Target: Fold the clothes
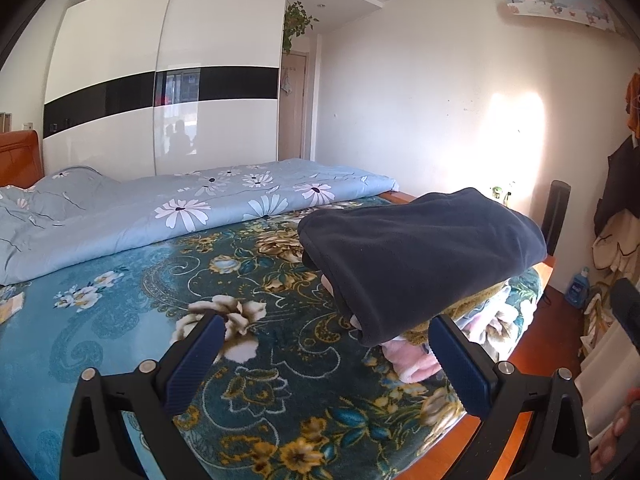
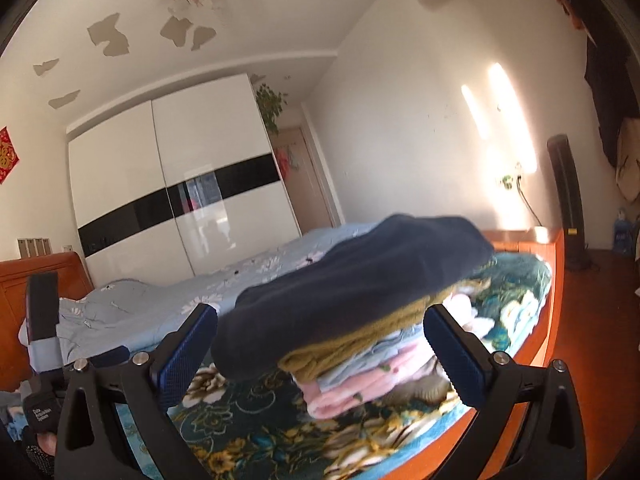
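Observation:
A folded dark navy fleece garment (image 1: pixel 424 256) lies on top of a stack of folded clothes near the right foot corner of the bed; it also shows in the right wrist view (image 2: pixel 352 288). Under it are an olive knit piece (image 2: pixel 360 344), a light blue piece and a pink piece (image 2: pixel 352 390). My left gripper (image 1: pixel 326 354) is open and empty, just short of the stack's near edge. My right gripper (image 2: pixel 320 346) is open and empty, its fingers either side of the stack's near end, not touching it.
The bed has a teal floral blanket (image 1: pixel 132 320) and a light blue daisy quilt (image 1: pixel 180 204) along the far side. An orange wooden bed frame (image 2: pixel 556 280) edges the right. A white wardrobe (image 1: pixel 160 92), a black tower fan (image 2: pixel 566 200) and hanging clothes (image 1: pixel 616 200) stand around.

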Demonstrator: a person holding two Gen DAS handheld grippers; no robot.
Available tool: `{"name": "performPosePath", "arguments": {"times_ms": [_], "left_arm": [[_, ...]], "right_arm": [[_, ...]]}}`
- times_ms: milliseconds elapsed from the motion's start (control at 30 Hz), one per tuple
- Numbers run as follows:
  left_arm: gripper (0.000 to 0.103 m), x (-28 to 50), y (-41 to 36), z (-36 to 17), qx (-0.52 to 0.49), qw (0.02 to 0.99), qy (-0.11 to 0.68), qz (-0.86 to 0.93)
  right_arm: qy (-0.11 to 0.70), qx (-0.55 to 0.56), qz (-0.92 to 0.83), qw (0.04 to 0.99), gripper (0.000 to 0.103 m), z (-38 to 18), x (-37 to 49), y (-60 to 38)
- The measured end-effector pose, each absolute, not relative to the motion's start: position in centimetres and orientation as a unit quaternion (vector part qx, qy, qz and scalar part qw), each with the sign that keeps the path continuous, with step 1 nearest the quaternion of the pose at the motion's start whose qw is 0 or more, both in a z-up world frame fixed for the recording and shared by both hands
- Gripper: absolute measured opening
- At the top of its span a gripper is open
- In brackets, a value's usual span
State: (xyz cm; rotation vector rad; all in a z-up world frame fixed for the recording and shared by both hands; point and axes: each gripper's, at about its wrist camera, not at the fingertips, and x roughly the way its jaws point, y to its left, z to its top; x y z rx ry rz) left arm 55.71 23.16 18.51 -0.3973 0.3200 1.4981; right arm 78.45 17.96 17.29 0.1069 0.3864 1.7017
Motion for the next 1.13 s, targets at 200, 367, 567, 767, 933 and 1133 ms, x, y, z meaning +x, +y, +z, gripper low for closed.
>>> {"name": "performPosePath", "arguments": {"times_ms": [200,367,567,767,933,1133], "left_arm": [[0.103,55.9,23.8,17.5,-0.203,0.704,0.168,0.659],[0.103,55.7,23.9,17.2,-0.211,0.703,0.170,0.658],[0.103,55.8,24.1,16.9,-0.224,0.709,0.180,0.644],[0.103,56.1,24.1,16.5,-0.221,0.706,0.192,0.645],[0.103,56.3,24.1,16.3,-0.222,0.707,0.200,0.640],[0.103,56.0,24.1,16.1,-0.230,0.700,0.199,0.646]], "right_arm": [[0.178,-0.002,0.718,0.673,0.103,15.9,77.6,19.8],[0.182,-0.051,0.724,0.663,0.103,14.5,76.3,21.0],[0.195,-0.069,0.728,0.653,0.103,13.5,75.3,21.3],[0.195,-0.081,0.731,0.649,0.103,13.7,74.7,21.2],[0.197,-0.093,0.731,0.647,0.103,13.7,74.3,21.0],[0.195,-0.108,0.732,0.644,0.103,13.8,73.8,20.9]]}}
